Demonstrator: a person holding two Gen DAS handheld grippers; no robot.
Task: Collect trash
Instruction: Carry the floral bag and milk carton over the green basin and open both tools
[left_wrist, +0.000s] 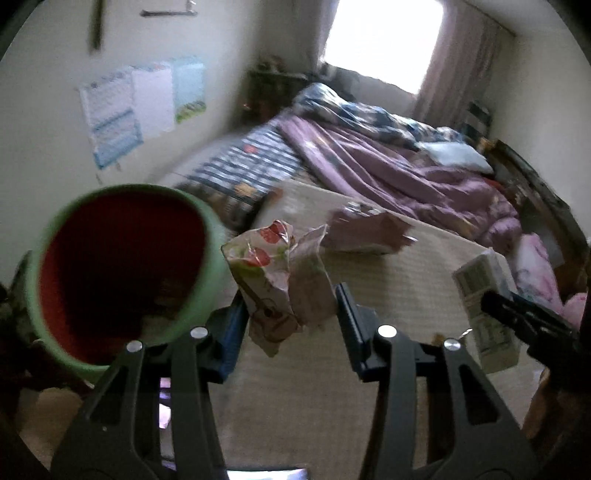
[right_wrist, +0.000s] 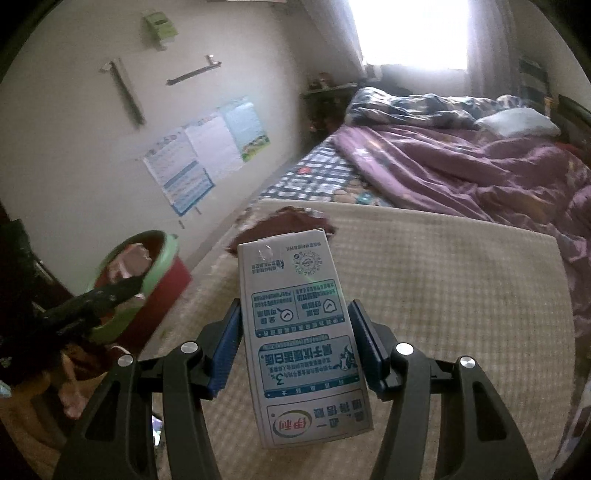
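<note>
1. Trash is in both grippers now: a crumpled snack wrapper (left_wrist: 275, 275) with red fruit printed on it sits clamped in the left gripper (left_wrist: 291, 314), and a milk carton (right_wrist: 295, 332) is clamped between the blue pads of the right gripper (right_wrist: 295, 339).
2. Both pieces hang in the air above the cream mat (right_wrist: 443, 295) on the bed, and the bin (left_wrist: 122, 273), green-rimmed and red inside, stands just to the left of the wrapper.
3. To do this step well, I would carry the wrapper fully over the bin's mouth before parting the jaws; the wrapper is light and crinkled and could catch on a pad or drift outside the rim.
4. The carton should follow only after the left gripper is out of the way, since the opening looks too narrow for both tools at once.
5. A torn maroon wrapper (left_wrist: 365, 232) lies on the mat further back, so the job looks unfinished.
6. The left wrist view looks straight down into the bin and shows something pale at its bottom; it catches the carton only at its right edge.
7. The right wrist view shows the bin from the side with its red wall, the carton's printed face clearly, and the left gripper's dark finger at the green rim.
</note>
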